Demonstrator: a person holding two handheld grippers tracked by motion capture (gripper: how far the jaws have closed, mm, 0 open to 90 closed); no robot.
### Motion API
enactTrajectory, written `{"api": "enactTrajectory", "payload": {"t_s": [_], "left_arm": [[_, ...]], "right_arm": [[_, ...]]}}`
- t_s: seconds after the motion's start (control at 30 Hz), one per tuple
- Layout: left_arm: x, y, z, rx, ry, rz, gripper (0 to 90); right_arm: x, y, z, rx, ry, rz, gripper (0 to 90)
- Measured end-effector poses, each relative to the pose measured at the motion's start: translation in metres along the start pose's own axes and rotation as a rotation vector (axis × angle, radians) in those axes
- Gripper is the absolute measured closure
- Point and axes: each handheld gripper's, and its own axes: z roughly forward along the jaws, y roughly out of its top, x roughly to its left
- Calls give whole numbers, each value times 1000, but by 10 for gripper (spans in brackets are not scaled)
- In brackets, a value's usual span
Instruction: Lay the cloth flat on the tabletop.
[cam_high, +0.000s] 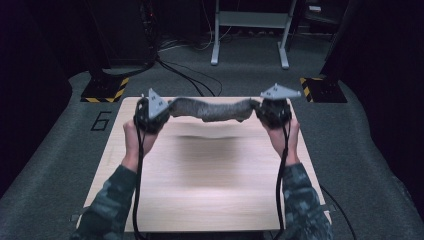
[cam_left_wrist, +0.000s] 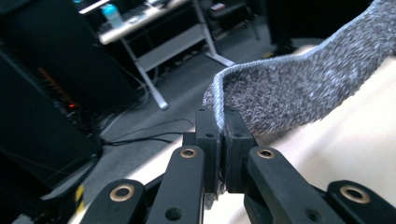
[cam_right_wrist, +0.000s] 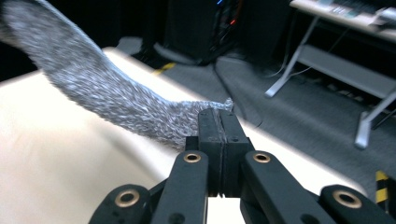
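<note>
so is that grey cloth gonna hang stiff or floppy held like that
Probably floppy: the cloth sags in the middle between the left claw and right claw, each shut on an end. It looks light, since thin pinches at the edges carry it clear of the table. Its fuzzy pile likely resists slipping from the pads.

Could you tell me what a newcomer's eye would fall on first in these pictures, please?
A fuzzy grey cloth hangs stretched in the air above the far half of the wooden table, sagging slightly in the middle. The left gripper is clamped on one end and the right gripper on the other, with dark floor and a desk frame behind.
</note>
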Motion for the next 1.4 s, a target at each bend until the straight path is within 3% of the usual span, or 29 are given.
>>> {"api": "enactTrajectory", "payload": {"t_s": [0.07, 0.1, 0.2, 0.23, 0.27, 0.4, 0.5, 0.53, 0.57, 0.63, 0.73, 0.8, 0.83, 0.9, 1.03, 1.13, 1.17, 1.27, 1.33, 1.4], "left_arm": [[-22, -31, 3, 37, -36, 4, 869], [-36, -54, 7, 73, -73, -10, 868], [-63, -101, 14, 161, -149, -63, 864], [-72, -117, 16, 193, -186, -102, 861], [-77, -125, 16, 209, -198, -114, 858], [-93, -150, 11, 241, -254, -172, 806], [-95, -156, -2, 252, -294, -195, 645], [-93, -156, -6, 249, -308, -204, 587], [-92, -157, -12, 236, -308, -217, 587], [-86, -157, -22, 224, -299, -249, 480], [-74, -152, -31, 217, -279, -265, 334], [-68, -148, -30, 206, -254, -269, 281], [-65, -146, -28, 218, -262, -257, 281], [-62, -143, -20, 221, -259, -262, 250], [-66, -145, 5, 261, -303, -280, 200], [-74, -149, 18, 298, -311, -254, 178], [-77, -151, 22, 307, -320, -254, 156], [-82, -154, 29, 336, -305, -245, 141], [-87, -156, 33, 350, -301, -253, 117], [-93, -158, 35, 363, -291, -235, 101]], "right_arm": [[14, -38, -2, 48, 37, -6, 900], [18, -53, -1, 70, 51, 2, 900], [34, -117, 6, 179, 102, 61, 900], [37, -130, 7, 206, 115, 83, 899], [41, -149, 7, 236, 128, 106, 898], [52, -187, 0, 303, 157, 162, 890], [53, -200, -10, 315, 175, 202, 863], [50, -206, -17, 314, 175, 228, 804], [50, -206, -17, 314, 175, 228, 804], [45, -210, -25, 319, 162, 249, 727], [35, -208, -31, 310, 125, 267, 600], [33, -199, -26, 304, 114, 280, 476], [33, -199, -26, 304, 114, 280, 476], [35, -193, -18, 310, 133, 280, 383], [49, -188, 9, 349, 167, 266, 211], [62, -187, 25, 362, 190, 244, 157], [68, -187, 34, 377, 184, 205, 129], [85, -187, 51, 419, 161, 148, 26], [93, -187, 59, 438, 162, 129, 7], [97, -189, 66, 455, 170, 112, 0]]}}
